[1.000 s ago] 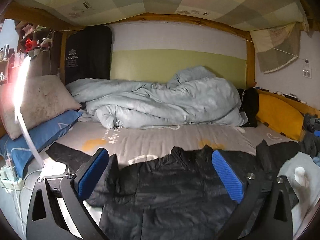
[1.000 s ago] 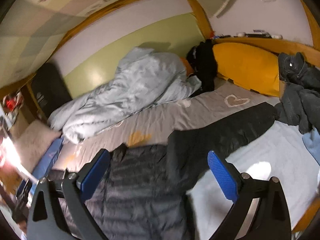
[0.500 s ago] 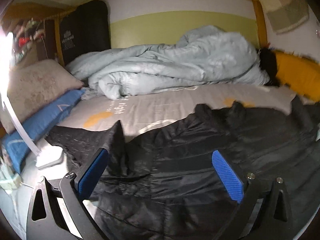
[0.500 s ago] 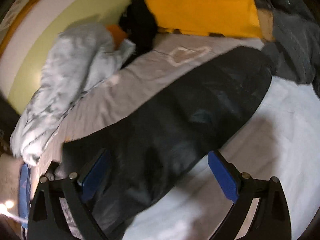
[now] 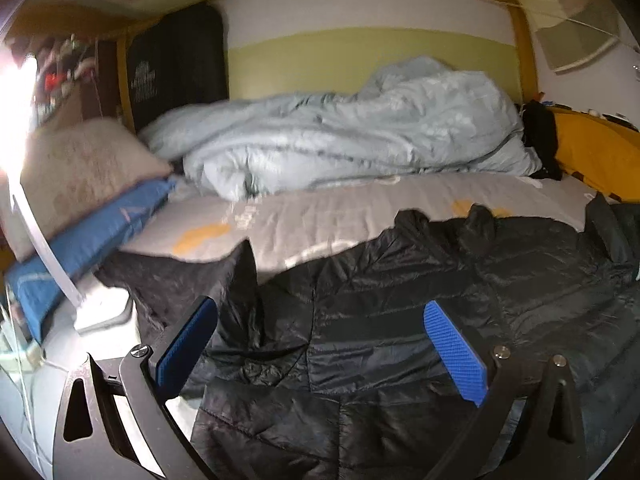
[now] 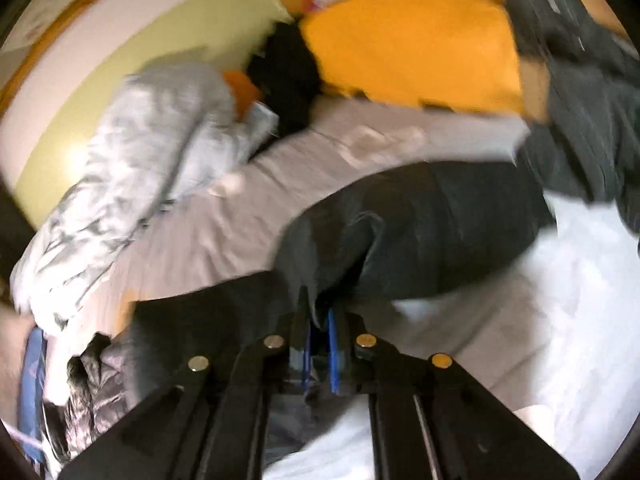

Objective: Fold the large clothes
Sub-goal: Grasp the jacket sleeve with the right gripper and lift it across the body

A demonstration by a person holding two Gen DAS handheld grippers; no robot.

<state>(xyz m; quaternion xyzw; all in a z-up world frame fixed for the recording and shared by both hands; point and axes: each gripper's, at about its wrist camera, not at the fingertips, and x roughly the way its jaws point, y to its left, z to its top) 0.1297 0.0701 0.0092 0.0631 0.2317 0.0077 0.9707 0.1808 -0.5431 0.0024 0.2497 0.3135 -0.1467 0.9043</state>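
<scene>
Jacket point(image 5: 400, 320), black and quilted, spread flat on the bed point(image 5: 320, 216), 1 sleeve point(image 6: 420, 224) stretched toward the orange cushion point(image 6: 408, 48). Right gripper point(image 6: 318, 344): jaws have just been closing and now pinch a fold of the sleeve. Left gripper point(image 5: 320, 344): jaws released wide, above the jacket body. Pale duvet point(image 5: 360, 136) bunched behind.

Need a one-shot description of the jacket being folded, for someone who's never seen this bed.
Start at the bunk bed's grey sheet, with a pale blue duvet heaped along the wall. The black quilted puffer jacket lies spread across the near edge. It alone is shiny with stitched channels, unlike the matte dark clothes piled by the orange cushion.
</scene>
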